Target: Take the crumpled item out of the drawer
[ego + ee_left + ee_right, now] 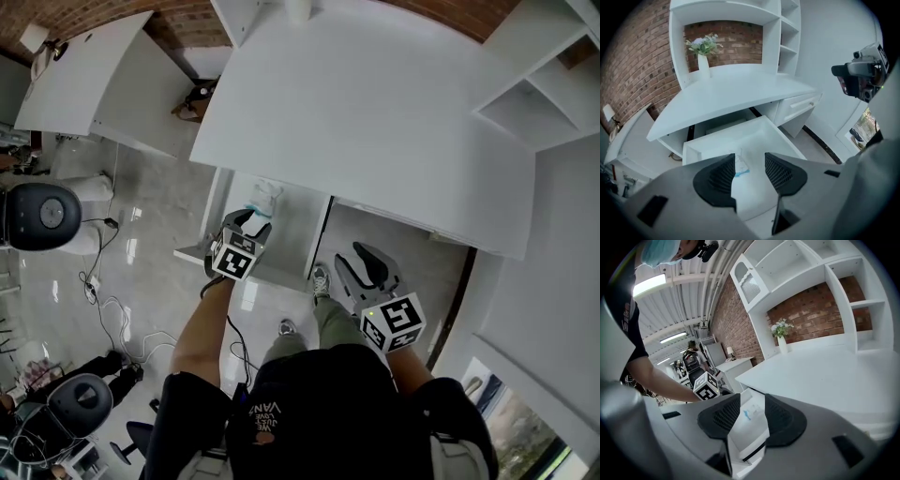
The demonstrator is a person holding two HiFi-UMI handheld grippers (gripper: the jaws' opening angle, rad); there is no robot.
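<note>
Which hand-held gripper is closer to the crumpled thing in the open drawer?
Left. The left hand-held gripper hangs over the open drawer, just short of the crumpled item, jaws apart. The right hand-held gripper is off the drawer's side, above the floor, also open.

Under the white desk (pixel 375 103), 1 drawer (pixel 298 239) stands pulled out, with a crumpled white-and-blue item (pixel 263 197) at its back. The left gripper (pixel 249 223) hangs over the drawer just beside the item. The right gripper (pixel 364 267) hovers over the floor (pixel 159 206), jaws apart.
</note>
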